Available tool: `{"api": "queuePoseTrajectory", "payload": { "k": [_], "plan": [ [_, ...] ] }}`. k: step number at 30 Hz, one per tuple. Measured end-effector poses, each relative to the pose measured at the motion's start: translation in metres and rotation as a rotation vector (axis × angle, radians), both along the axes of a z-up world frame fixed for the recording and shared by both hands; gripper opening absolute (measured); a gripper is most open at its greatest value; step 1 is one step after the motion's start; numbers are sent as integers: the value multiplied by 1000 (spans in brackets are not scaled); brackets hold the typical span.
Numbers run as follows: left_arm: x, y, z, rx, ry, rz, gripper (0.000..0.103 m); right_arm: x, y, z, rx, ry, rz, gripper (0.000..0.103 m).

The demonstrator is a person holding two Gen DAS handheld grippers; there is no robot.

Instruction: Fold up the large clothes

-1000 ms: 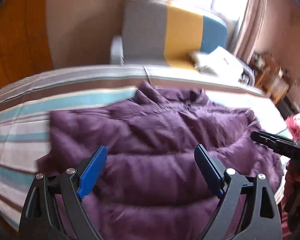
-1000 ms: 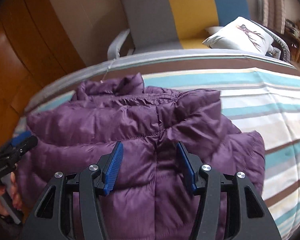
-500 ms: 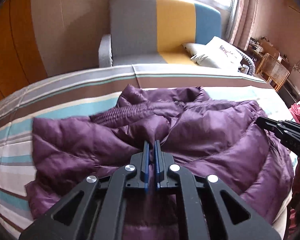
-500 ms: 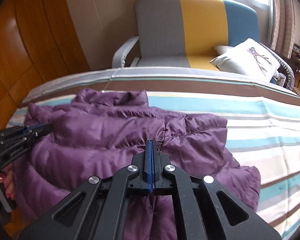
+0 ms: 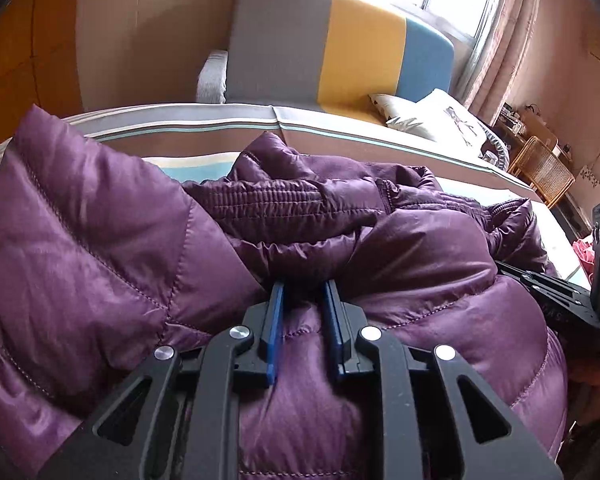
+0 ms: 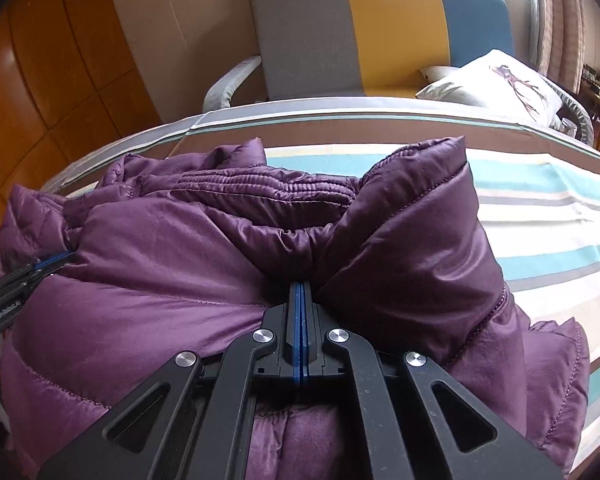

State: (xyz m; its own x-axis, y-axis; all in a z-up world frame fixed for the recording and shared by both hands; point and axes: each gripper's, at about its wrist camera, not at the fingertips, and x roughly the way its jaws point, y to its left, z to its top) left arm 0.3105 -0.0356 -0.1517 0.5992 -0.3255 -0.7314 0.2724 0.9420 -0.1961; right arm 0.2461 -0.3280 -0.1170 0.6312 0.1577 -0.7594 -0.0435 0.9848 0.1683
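Note:
A large purple puffer jacket [image 5: 400,248] lies on a striped bed and fills both views; it also shows in the right wrist view [image 6: 172,264]. My left gripper [image 5: 302,292] is shut on a bunched fold of the jacket's near edge, with fabric between the blue pads. My right gripper [image 6: 301,290] is shut tight on another fold of the near edge. Both lift the jacket's edge, so puffed panels rise at the left [image 5: 80,216] and right [image 6: 420,240]. Each gripper shows at the other view's side edge.
The striped bedsheet [image 6: 540,208] stretches right and back. Behind the bed stands a grey, yellow and blue sofa [image 5: 340,48] with a white pillow [image 6: 496,84]. A wooden wall [image 6: 40,80] is at the left. A rattan chair [image 5: 544,168] is at the far right.
A second ago both grippers were open above the jacket. They shut, then took hold of its near edge and lifted and bunched it, moving closer to the fabric.

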Motion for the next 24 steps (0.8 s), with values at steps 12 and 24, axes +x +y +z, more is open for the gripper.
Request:
{"api": "queuePoseTrajectory", "payload": {
  "k": [12, 24],
  "plan": [
    [-18, 23, 44, 118, -114, 78, 87, -8, -2, 11, 18, -42, 0, 0],
    [5, 61, 9, 163, -37, 221, 96, -8, -30, 40, 73, -73, -86, 0]
  ]
}}
